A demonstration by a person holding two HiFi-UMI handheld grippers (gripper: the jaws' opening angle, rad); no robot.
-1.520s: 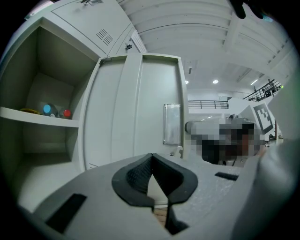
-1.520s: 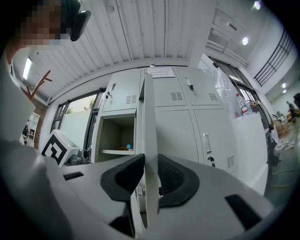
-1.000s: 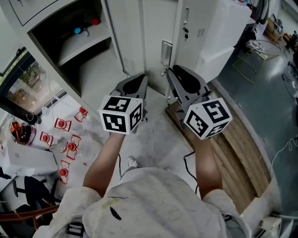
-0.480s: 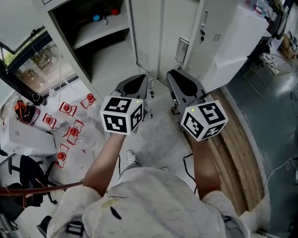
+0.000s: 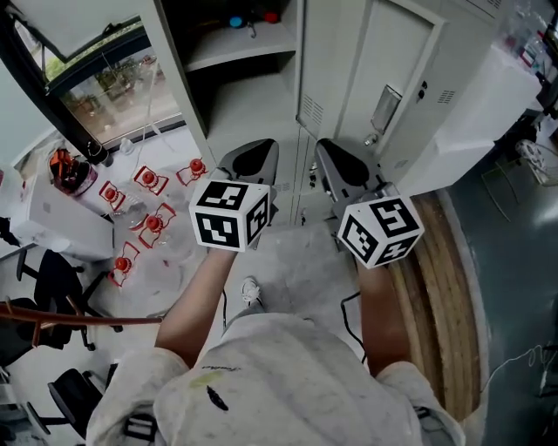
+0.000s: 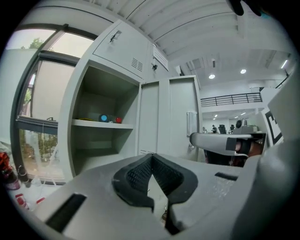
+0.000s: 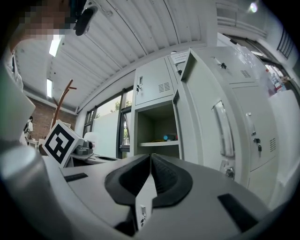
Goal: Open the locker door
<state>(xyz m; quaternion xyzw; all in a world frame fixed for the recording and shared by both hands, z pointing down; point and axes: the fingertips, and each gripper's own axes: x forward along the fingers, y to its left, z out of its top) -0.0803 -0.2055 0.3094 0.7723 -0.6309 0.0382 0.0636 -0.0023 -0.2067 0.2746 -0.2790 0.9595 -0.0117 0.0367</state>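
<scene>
Looking down through the head view, I take the open compartment (image 5: 253,96) as my marker: the locker door (image 5: 401,52) I am after stands to the right of the open compartment, one narrow panel along, with its upright handle (image 5: 386,109) pale against the grey. From the left gripper view that door looks flush with its neighbours, though I cannot tell whether it is latched. I hold both tools pointed at the lockers in front of the open compartment, and neither touches anything. The left gripper (image 5: 261,145) sits just below the open compartment's right edge. Its own view shows the jaws clenched, black pads meeting at the tip with nothing in them. The right gripper (image 5: 330,145) sits further right of the open compartment, below the narrow panel and short of the handle. Its jaws have just been closing and now stand together, empty. Inside the open compartment, a blue thing (image 5: 235,20) and a red thing (image 5: 272,16) lie on the shelf (image 5: 240,54). Left of the open compartment is a window (image 5: 109,91), and below that a scatter of small red-and-white pieces (image 5: 150,179). Well to the right of the open compartment, past the door, wooden planks (image 5: 436,279) lie on the floor.
</scene>
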